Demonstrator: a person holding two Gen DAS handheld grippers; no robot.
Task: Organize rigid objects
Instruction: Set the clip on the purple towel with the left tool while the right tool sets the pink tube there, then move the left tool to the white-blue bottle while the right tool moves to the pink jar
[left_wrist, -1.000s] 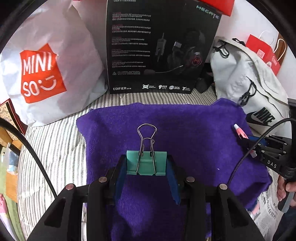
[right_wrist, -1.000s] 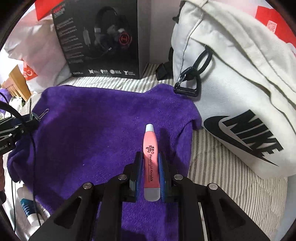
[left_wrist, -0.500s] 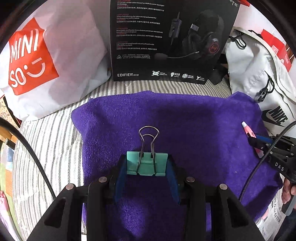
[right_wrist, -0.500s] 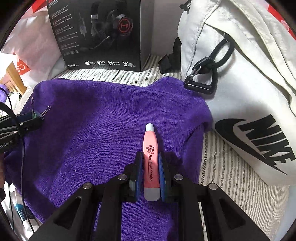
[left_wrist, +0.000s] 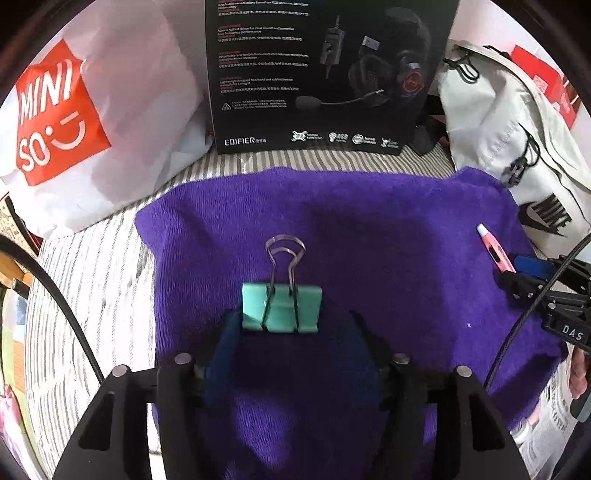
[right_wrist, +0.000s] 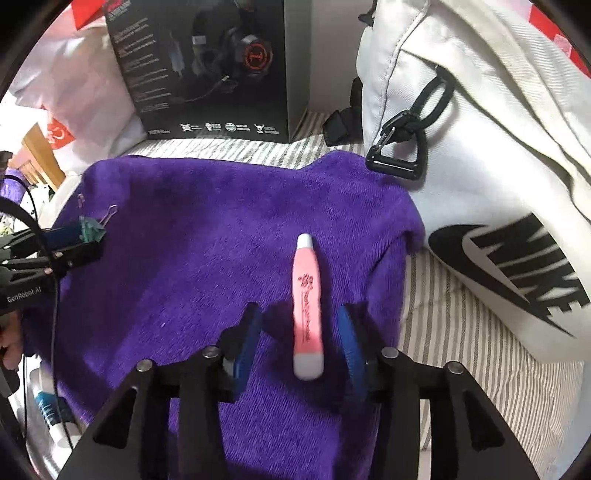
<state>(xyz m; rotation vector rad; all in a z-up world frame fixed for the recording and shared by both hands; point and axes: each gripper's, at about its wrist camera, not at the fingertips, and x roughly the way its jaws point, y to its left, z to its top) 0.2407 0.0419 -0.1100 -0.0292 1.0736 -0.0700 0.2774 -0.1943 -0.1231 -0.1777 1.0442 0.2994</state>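
In the left wrist view the left tool (left_wrist: 282, 332) is spread, its blue pads clear of the teal binder clip (left_wrist: 281, 307), which lies on the purple towel (left_wrist: 388, 236) with its wire handles pointing to 12 o'clock. A black headset box (left_wrist: 317, 74) stands at 12 o'clock, a white Miniso bag (left_wrist: 92, 125) at 10. In the right wrist view the right tool (right_wrist: 301, 341) is spread as well; the pink pen (right_wrist: 307, 302) lies on the towel between its pads, touching neither, and a white Nike bag (right_wrist: 491, 155) sits at 2 o'clock.
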